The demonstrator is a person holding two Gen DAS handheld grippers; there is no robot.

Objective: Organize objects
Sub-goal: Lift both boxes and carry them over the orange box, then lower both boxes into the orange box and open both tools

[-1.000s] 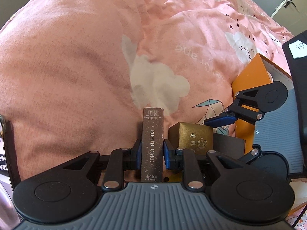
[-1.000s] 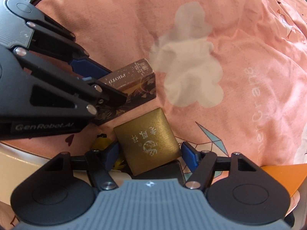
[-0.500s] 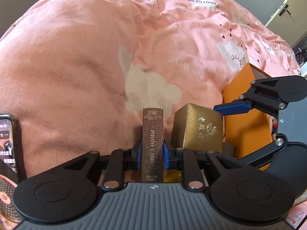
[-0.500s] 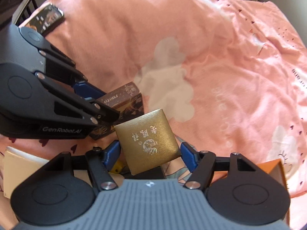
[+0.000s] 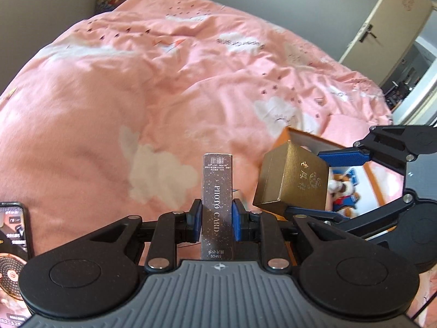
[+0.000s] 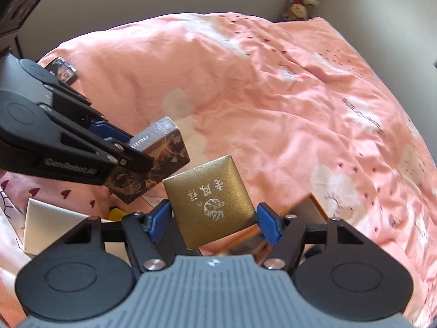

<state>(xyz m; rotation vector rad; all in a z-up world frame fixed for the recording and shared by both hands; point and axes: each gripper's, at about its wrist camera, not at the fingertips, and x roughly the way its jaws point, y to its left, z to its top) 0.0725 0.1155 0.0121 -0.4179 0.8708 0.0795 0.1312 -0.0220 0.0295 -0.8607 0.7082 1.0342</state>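
A slim dark box marked PHOTO CARD (image 5: pixel 217 202) stands between the blue pads of my left gripper (image 5: pixel 217 220), which is shut on it above the pink quilt. The right wrist view shows the same photo card box (image 6: pixel 161 158) held by the left gripper (image 6: pixel 128 150) at the left. A gold square box (image 6: pixel 211 199) with printed characters sits tilted between the blue pads of my right gripper (image 6: pixel 214 222), which is shut on it. From the left wrist the gold box (image 5: pixel 295 181) and the right gripper (image 5: pixel 327 186) appear at the right, lifted off the bed.
A pink quilt (image 5: pixel 169 87) with cloud prints covers the bed. An open orange box (image 5: pixel 300 139) holding a plush toy (image 5: pixel 341 188) lies under the right gripper. A phone (image 5: pixel 12 246) rests at the left; a white box (image 6: pixel 52 224) lies lower left. A door (image 5: pixel 382 22) stands at the far right.
Both grippers have risen off the bed with their boxes. The views now take in much more of the quilt, the walls and the door. The orange box's inside has come into sight.
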